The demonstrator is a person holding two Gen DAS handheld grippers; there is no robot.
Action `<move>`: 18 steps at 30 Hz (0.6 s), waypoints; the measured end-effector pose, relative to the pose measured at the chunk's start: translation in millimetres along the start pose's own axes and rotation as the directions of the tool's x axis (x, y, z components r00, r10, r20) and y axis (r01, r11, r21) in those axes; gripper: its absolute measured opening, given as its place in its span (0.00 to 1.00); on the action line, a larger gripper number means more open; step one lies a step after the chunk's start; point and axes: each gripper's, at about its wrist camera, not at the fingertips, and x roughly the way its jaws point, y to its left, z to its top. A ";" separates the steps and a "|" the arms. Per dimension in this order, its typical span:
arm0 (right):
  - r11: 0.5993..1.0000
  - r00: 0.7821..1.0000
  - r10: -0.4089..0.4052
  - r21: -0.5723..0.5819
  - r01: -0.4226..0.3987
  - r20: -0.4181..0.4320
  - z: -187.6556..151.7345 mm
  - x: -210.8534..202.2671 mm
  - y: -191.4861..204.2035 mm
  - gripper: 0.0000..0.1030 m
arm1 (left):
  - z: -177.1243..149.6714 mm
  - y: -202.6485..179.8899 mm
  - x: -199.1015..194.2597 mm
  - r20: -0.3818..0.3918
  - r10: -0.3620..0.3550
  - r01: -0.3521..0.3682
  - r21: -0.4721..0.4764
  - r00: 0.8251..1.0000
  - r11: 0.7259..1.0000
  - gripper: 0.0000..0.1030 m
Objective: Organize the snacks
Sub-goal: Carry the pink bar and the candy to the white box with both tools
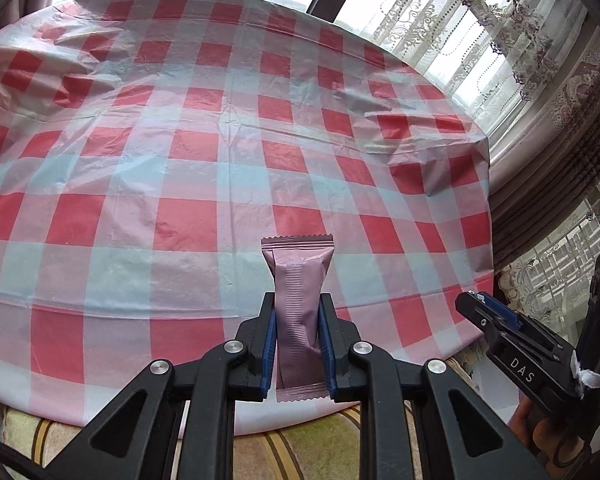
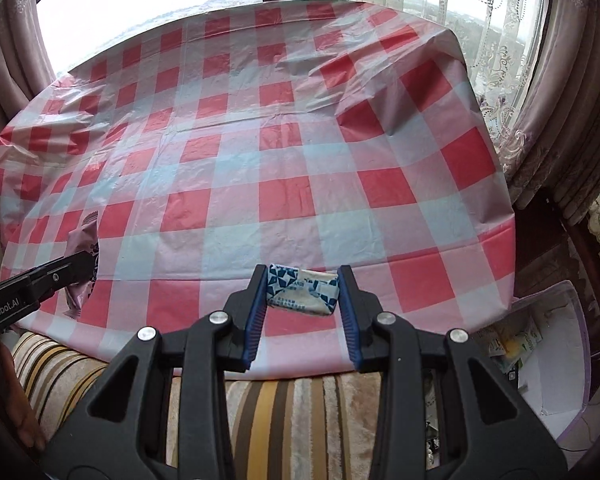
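Now my left gripper is clenched on a pink snack bar, held upright. My right gripper grasps a blue-and-white wrapped candy above the red checked tablecloth.

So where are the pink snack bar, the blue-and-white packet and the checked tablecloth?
pink snack bar [image 1: 298, 312], left wrist view, wrapper's middle.
blue-and-white packet [image 2: 303, 289], right wrist view, its face.
checked tablecloth [image 2: 284, 152], right wrist view, bare middle.

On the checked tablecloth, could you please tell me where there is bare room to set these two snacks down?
Nearly all of the checked tablecloth is bare, from the near edge to the window side. Flattest is the middle; wrinkles bunch at the far corners. The only crowding is at the near edge, where the pink bar and blue-white packet hang.
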 end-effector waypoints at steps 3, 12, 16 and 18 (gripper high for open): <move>0.999 0.999 -0.035 0.018 0.035 0.014 -7.5 -13.5 -21.7 0.37 | -4.2 -20.8 4.3 -0.023 -0.027 0.028 0.030 0.999 0.999 0.20; 0.990 0.992 -0.120 0.079 0.117 0.033 -32.6 -50.9 -80.0 0.37 | -22.3 -84.4 9.0 -0.088 -0.127 0.137 0.118 0.988 0.983 0.20; 0.980 0.986 -0.165 0.121 0.160 0.031 -44.4 -65.1 -108.8 0.37 | -33.9 -109.5 9.7 -0.115 -0.163 0.179 0.150 0.980 0.972 0.20; 0.973 0.982 -0.189 0.141 0.184 0.028 -50.5 -72.1 -122.7 0.37 | -40.2 -122.6 11.4 -0.133 -0.177 0.198 0.167 0.975 0.966 0.20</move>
